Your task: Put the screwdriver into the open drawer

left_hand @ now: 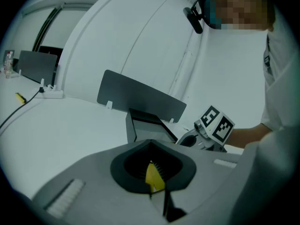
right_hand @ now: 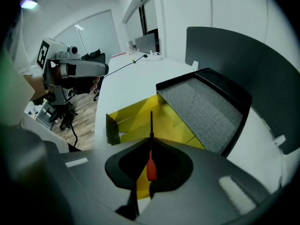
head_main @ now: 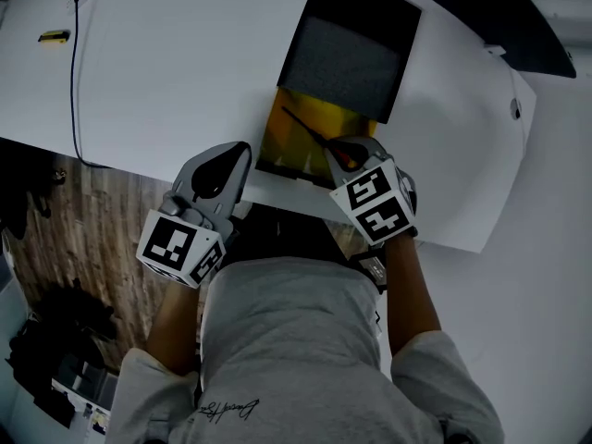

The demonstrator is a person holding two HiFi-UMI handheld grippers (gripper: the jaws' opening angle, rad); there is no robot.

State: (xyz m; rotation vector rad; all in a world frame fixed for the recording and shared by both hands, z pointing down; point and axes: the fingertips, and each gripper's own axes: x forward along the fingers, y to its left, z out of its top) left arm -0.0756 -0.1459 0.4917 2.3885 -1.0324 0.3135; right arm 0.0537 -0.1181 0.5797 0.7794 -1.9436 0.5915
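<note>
Screwdriver (head_main: 314, 135): being clamped in the right claw (head_main: 340, 151) and hanging over the open yellow drawer (head_main: 285, 141), with its shaft reaching out past the claw's tips above the drawer's floor. Whether the tip is touching the floor cannot be told.
Drawer: standing pulled out toward the person from a small dark drawer unit (head_main: 356, 54). Its low front wall is lying nearest the right claw.
Drawer unit: sitting on the white counter (head_main: 166, 72). Its rimmed top, lined with grey, is covering the back of the drawer.
Things around: a dark divider panel (right_hand: 243, 64) is standing upright behind the unit. A black cable (head_main: 74, 72) is trailing across the counter well to the left, with a small yellow item (head_main: 54, 36) beside it. Wooden floor (head_main: 83, 211) is showing past the counter's near edge.
Screwdriver's look: a short red handle is sitting in the hollow between the right claw's jaws, and a thin dark shaft is running straight forward from it.
Right claw: closing on the red handle and pointing toward the unit. The marker cube is facing up and the bare forearm (head_main: 412, 285) is stretching in from below.
Left claw (head_main: 239, 155): jaws pressing together with nothing between them, hovering at the counter's near edge just left of the drawer. Its tips are angling toward the drawer, with the left forearm (head_main: 171, 322) behind it.
</note>
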